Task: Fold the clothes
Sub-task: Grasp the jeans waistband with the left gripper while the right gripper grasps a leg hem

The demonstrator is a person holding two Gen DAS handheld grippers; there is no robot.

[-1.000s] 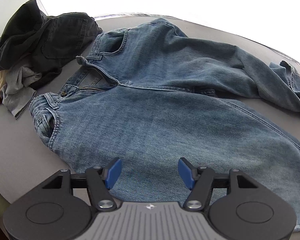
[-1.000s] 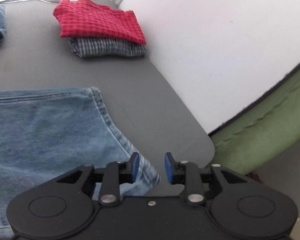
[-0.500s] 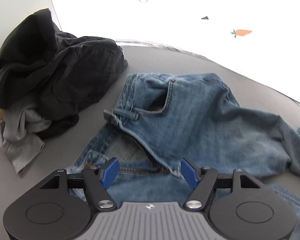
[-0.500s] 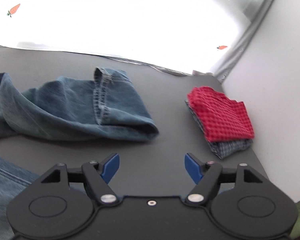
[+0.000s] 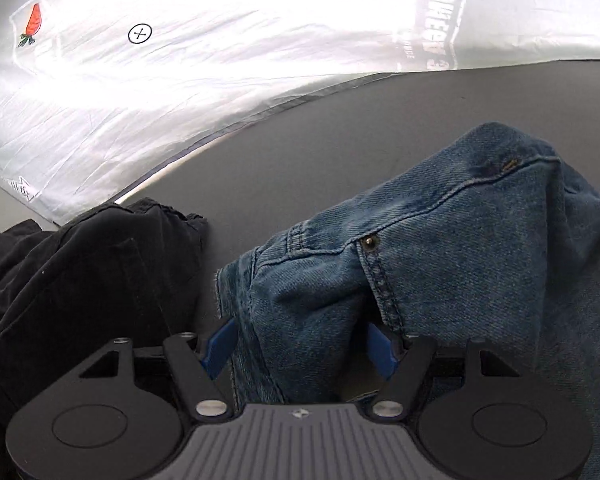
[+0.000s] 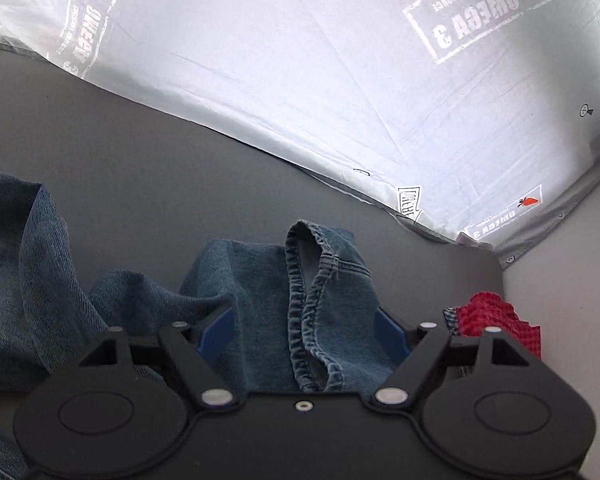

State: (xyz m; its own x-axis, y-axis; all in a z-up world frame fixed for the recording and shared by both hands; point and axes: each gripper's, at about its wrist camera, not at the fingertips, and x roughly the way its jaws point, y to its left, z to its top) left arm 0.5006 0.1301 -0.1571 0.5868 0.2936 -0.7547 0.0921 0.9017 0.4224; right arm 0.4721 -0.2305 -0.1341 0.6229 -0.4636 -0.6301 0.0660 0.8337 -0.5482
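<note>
Grey table (image 5: 340,128): jeans (image 5: 440,260) now between tools (earlier ahead).

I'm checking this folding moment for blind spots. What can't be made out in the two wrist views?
- Left wrist: the jeans waistband runs under the left tongs; contact unclear.
- Right wrist: the hem's near end hides under the right tongs, whose jaws are opening.
- Right wrist: the red checked cloth is mostly hidden.

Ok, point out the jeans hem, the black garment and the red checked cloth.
jeans hem (image 6: 306,280), right wrist view, stitched cuff edge.
black garment (image 5: 80,280), left wrist view, flat front panel.
red checked cloth (image 6: 496,316), right wrist view, top fold.
</note>
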